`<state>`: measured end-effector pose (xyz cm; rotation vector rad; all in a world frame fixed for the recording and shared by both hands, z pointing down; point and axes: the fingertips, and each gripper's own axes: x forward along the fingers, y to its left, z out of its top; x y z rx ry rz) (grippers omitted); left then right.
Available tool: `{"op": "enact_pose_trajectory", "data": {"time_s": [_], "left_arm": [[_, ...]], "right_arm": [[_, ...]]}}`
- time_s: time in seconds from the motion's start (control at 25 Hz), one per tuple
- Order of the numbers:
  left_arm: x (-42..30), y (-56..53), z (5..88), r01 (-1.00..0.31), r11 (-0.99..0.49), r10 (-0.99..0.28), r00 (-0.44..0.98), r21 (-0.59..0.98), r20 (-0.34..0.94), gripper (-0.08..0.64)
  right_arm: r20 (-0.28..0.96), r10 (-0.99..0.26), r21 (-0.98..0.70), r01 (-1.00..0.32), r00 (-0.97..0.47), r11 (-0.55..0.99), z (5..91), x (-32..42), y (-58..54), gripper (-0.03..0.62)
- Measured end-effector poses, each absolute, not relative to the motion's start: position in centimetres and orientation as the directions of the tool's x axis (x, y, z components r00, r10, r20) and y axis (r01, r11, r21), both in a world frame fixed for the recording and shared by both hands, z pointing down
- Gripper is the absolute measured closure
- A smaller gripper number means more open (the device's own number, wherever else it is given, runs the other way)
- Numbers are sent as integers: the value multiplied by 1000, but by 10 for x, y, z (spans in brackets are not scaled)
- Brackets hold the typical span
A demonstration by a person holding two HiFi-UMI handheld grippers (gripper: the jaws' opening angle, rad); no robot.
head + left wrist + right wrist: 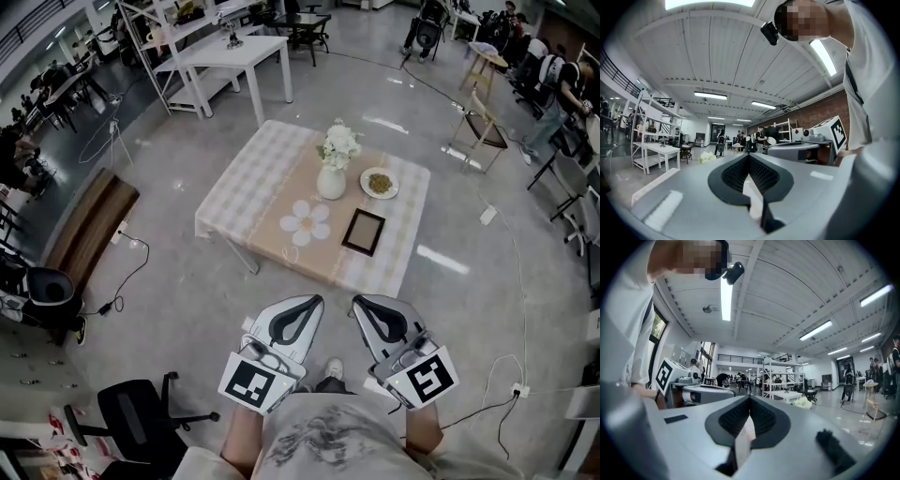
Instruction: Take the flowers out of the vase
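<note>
The flowers [339, 143] are a bunch of white blooms standing upright in a white vase [330, 181] near the middle of a low table [244, 178] covered with a checked and tan cloth. Just right of the vase sits a small plate [379, 183] of food. In front of it on the cloth lie a flower-shaped mat [307, 222] and a dark frame [364, 232].

Both tongs are held side by side close to the person's body, pointing level toward the table and well short of its near edge, over bare floor. The left tongs [316, 300] are fully closed, jaw tips pressed together with nothing between them. The right tongs [359, 300] are closed the same way and hold nothing. In each gripper view the flowers show small and far beyond the jaw tips.

A black office chair [141, 412] stands at the person's left.
</note>
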<state>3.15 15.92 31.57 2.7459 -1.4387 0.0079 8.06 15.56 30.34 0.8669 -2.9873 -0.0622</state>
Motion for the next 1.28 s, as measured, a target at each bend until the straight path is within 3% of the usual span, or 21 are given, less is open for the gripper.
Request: {"op": "enact_pose_trajectory", "data": {"time_s": [0.52, 1.28], "left_arm": [[32, 127, 315, -835, -550, -834, 551, 30, 27, 551], [-22, 27, 333, -775, -628, -775, 631, 70, 42, 551]], "right_arm": [[19, -511, 34, -510, -859, 859, 305, 79, 121, 575], [74, -599, 48, -597, -798, 801, 320, 24, 27, 575]]}}
